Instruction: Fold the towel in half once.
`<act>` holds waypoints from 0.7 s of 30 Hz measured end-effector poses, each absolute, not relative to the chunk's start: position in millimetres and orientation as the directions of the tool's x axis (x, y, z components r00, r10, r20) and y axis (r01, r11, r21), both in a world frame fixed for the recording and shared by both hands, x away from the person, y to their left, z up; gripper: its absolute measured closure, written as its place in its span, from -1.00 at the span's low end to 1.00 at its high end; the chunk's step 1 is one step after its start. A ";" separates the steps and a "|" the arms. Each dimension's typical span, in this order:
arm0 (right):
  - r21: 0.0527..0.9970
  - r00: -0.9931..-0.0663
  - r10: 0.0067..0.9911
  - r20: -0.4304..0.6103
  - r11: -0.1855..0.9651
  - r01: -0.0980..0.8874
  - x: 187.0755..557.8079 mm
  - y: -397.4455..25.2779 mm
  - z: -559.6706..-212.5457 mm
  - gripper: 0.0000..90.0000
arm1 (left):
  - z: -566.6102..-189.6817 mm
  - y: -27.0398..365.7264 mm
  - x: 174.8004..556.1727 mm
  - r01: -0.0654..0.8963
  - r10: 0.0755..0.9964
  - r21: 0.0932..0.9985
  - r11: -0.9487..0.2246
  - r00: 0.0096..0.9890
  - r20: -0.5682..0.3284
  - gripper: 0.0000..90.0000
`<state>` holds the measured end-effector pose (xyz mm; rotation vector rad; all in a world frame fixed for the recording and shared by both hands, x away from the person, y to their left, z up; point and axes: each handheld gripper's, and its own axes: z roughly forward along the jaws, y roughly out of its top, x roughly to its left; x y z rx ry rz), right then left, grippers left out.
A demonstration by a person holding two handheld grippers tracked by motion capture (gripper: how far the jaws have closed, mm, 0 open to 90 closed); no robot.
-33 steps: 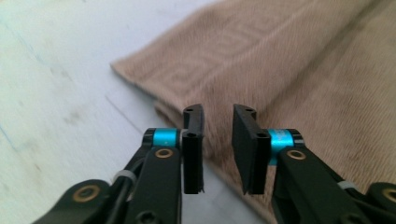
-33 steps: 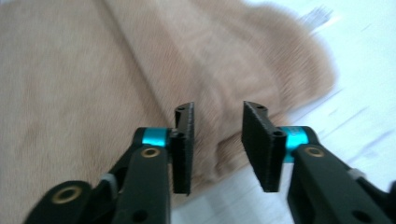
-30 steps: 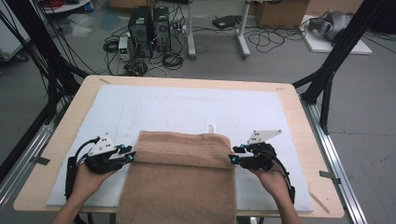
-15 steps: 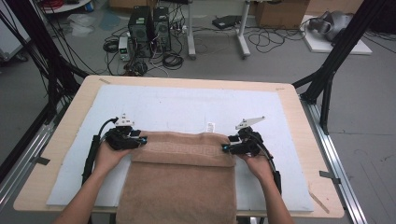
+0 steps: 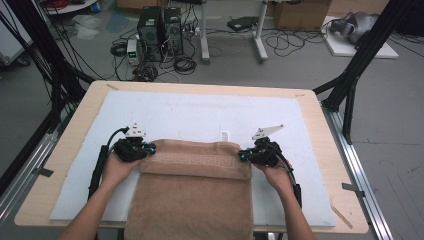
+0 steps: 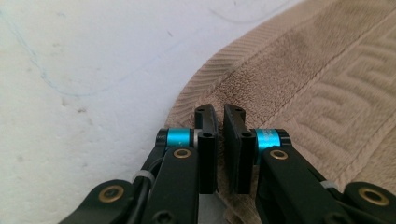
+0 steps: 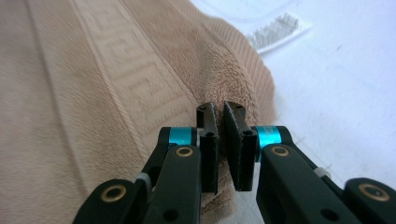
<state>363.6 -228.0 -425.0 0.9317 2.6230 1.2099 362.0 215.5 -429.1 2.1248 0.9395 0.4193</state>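
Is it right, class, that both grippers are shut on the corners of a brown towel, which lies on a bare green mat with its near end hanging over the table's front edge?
Not quite: the mat is white, not green, as the high view shows. The rest stands: left gripper and right gripper are shut on corners of the brown towel, whose near end overhangs the table.

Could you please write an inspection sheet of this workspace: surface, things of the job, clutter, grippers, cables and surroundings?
Surface: wooden table covered by a white mat; faint marks on the mat.
Job's things: brown towel with a key-pattern band, its far edge folded over, its near end hanging over the table's front edge.
Clutter: small white tag on the mat just beyond the towel.
Grippers: left gripper shut on the towel's left far corner; right gripper shut on the right far corner.
Cables: a black cable trails from the left gripper along the forearm; loose cables lie on the floor.
Surroundings: computer towers, cardboard boxes, black frame legs, grey floor.
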 end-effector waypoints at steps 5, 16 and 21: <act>0.742 -0.823 0.551 0.138 0.493 0.455 354.6 -231.5 -407.9 0.88 | -408.2 224.1 349.9 0.436 0.733 0.818 -0.376 0.680 -0.026 0.86; 0.794 -0.896 0.440 0.053 0.526 0.305 294.4 -238.9 -367.7 0.87 | -372.5 234.6 277.5 0.274 0.666 0.879 -0.390 0.743 0.064 0.86; 0.802 -0.928 0.367 0.066 0.534 0.268 254.6 -244.5 -366.6 0.78 | -383.6 246.1 225.9 0.238 0.624 0.887 -0.395 0.779 0.069 0.81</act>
